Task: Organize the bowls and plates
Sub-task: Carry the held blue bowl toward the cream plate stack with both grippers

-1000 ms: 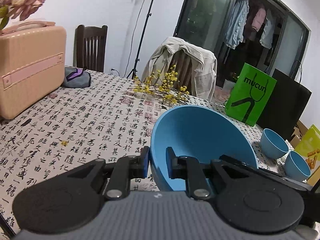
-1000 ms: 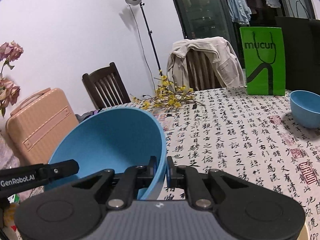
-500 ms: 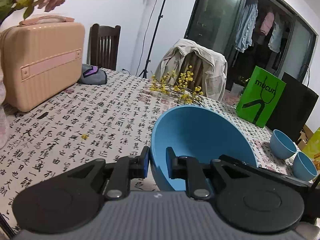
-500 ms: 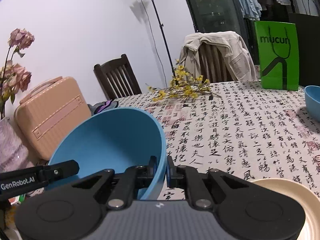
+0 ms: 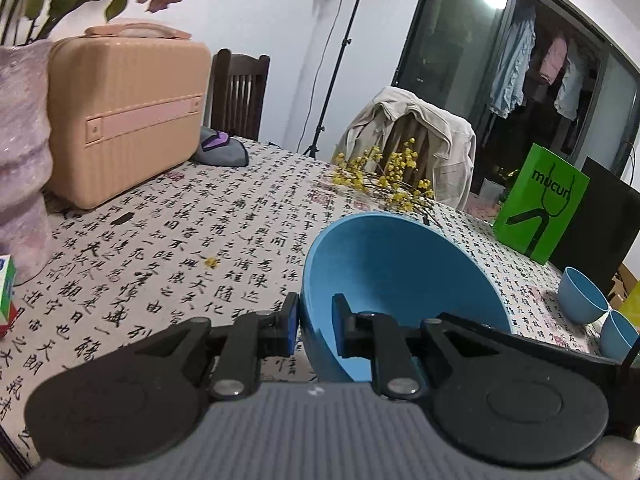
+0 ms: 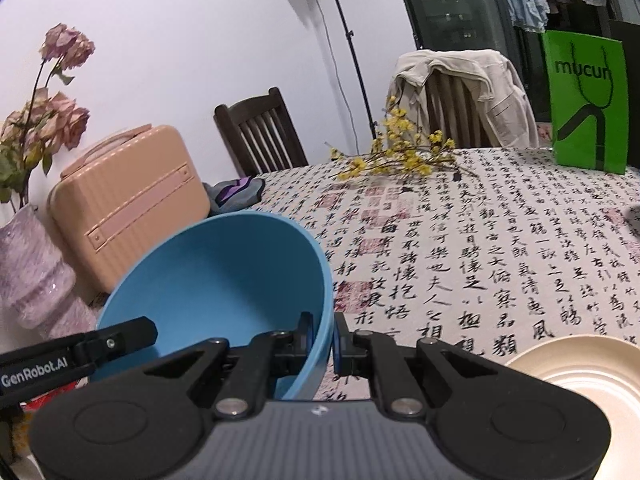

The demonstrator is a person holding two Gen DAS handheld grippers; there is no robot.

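Two grippers share one large blue bowl (image 5: 394,276), empty and tilted above the tabletop (image 5: 168,240): the left gripper (image 5: 316,326) pinches its left rim, the right gripper (image 6: 323,338) its right rim. Two small blue bowls (image 5: 582,296), also empty, sit far right of the left gripper; a cream plate (image 6: 580,376) lies just right of the right gripper. Ahead stand a peach case (image 5: 124,120), yellow flower sprigs (image 5: 380,178) and a green bag (image 5: 540,208). Both grippers angle downward.

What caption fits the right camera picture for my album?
Right claw and left claw hold the big blue bowl beside a cream plate.
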